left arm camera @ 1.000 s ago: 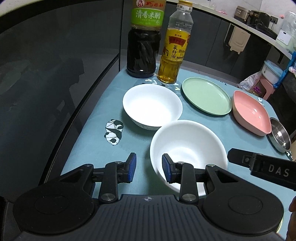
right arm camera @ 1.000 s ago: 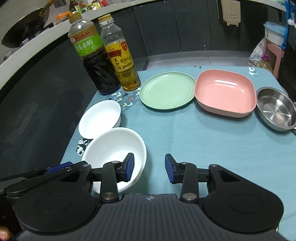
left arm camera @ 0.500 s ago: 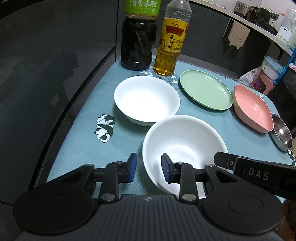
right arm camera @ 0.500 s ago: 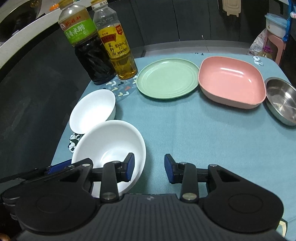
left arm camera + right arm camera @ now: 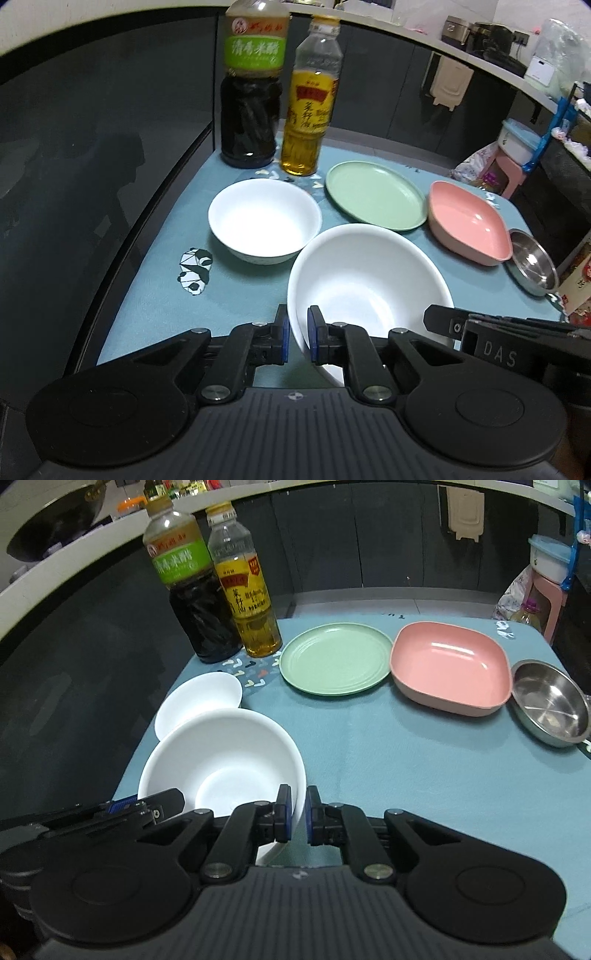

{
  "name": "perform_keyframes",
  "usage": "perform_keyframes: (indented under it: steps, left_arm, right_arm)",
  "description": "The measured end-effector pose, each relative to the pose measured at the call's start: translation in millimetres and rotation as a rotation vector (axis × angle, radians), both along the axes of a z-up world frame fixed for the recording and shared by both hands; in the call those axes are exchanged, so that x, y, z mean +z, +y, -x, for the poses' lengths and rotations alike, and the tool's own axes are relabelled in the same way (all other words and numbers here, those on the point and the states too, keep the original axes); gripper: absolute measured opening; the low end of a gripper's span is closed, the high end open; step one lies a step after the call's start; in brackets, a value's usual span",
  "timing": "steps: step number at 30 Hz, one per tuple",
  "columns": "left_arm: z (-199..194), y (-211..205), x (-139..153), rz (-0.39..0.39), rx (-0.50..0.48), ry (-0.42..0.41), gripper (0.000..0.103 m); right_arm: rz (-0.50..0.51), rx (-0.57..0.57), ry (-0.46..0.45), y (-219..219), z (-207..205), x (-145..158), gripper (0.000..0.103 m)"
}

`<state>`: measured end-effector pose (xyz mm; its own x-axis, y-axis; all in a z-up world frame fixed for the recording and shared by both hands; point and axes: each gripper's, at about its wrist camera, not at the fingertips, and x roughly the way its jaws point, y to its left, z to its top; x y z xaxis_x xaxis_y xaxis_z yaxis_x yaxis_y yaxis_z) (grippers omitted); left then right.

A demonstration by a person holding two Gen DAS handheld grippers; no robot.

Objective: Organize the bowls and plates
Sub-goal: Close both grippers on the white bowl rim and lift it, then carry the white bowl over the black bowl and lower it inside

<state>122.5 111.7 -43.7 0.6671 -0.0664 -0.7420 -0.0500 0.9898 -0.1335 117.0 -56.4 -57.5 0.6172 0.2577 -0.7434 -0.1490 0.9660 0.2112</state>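
My left claw (image 5: 296,338) has just closed on the near-left rim of the large white bowl (image 5: 369,288), one pad inside the wall and one outside. My right claw (image 5: 297,814) has just closed the same way on the bowl's near-right rim. So both claws are clenched on that one bowl, which sits at the near edge of the counter (image 5: 406,775) and looks tipped.

I judge the main risk to be the grip itself. The rim is thin, glazed and curved, and each pair of pads bites only a narrow strip of it. If my hands drift apart or twist unevenly, the bowl could slip out of one claw and swing down from the other.

Just beyond it stands the small white bowl (image 5: 264,221), very close, maybe touching. A low carry toward it could knock rim against rim and chip one.

Farther out, the vinegar bottle (image 5: 253,103) and oil bottle (image 5: 308,110) stand tall behind the small bowl, and an overshoot could topple them.
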Motion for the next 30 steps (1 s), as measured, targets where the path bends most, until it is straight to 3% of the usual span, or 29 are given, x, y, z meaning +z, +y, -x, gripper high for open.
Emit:
perform_keyframes:
  steps: [13,30]
  left_arm:
    - [52,-36,22,-0.012,-0.132,-0.044,0.01]
    - [124,-57,16,-0.063,-0.224,-0.014,0.016]
  right_arm:
    - [-0.007,-0.033,-0.082,-31,62,24,0.01]
    - [-0.009,-0.037,-0.087,-49,127,19,0.01]
